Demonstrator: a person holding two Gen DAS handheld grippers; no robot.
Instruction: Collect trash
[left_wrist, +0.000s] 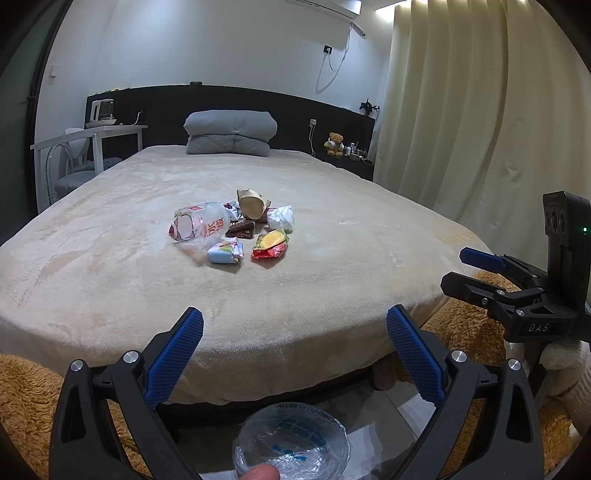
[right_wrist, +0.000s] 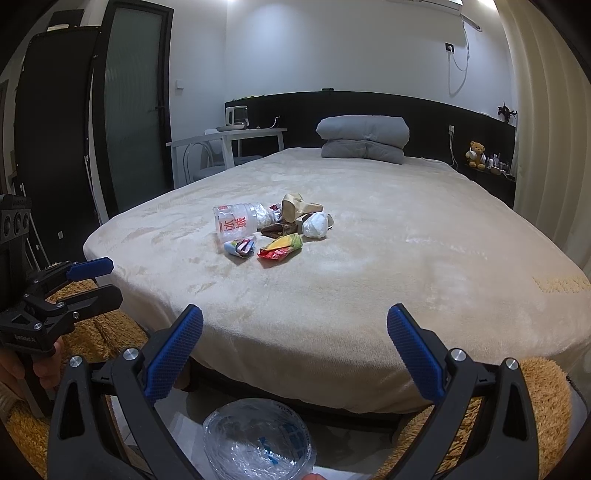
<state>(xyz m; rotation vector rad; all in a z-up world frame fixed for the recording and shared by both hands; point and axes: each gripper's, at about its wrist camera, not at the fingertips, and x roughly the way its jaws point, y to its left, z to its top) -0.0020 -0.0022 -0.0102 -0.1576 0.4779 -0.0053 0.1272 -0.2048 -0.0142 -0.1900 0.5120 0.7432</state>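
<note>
A small heap of trash lies in the middle of the beige bed (left_wrist: 110, 229): a clear plastic bottle (left_wrist: 201, 225) (right_wrist: 236, 221) on its side, a brown paper wad (left_wrist: 253, 203), a white crumpled paper (left_wrist: 281, 218) (right_wrist: 316, 225), a dark wrapper (left_wrist: 242, 229), a red and yellow wrapper (left_wrist: 271, 243) (right_wrist: 282, 247) and a small pale packet (left_wrist: 225, 253) (right_wrist: 240, 247). My left gripper (left_wrist: 295, 328) (right_wrist: 94, 280) is open and empty at the bed's foot. My right gripper (right_wrist: 295, 328) (left_wrist: 469, 271) is open and empty beside it. A bin lined with a clear bag (left_wrist: 291, 441) (right_wrist: 258, 439) stands on the floor below both.
A folded grey duvet (left_wrist: 231, 133) lies at the headboard. A white desk with a chair (left_wrist: 92, 144) stands left of the bed. A teddy bear (left_wrist: 334, 144) sits on the right shelf. Curtains (left_wrist: 461, 110) hang at the right. Brown shaggy rugs (left_wrist: 22, 398) flank the bed's foot.
</note>
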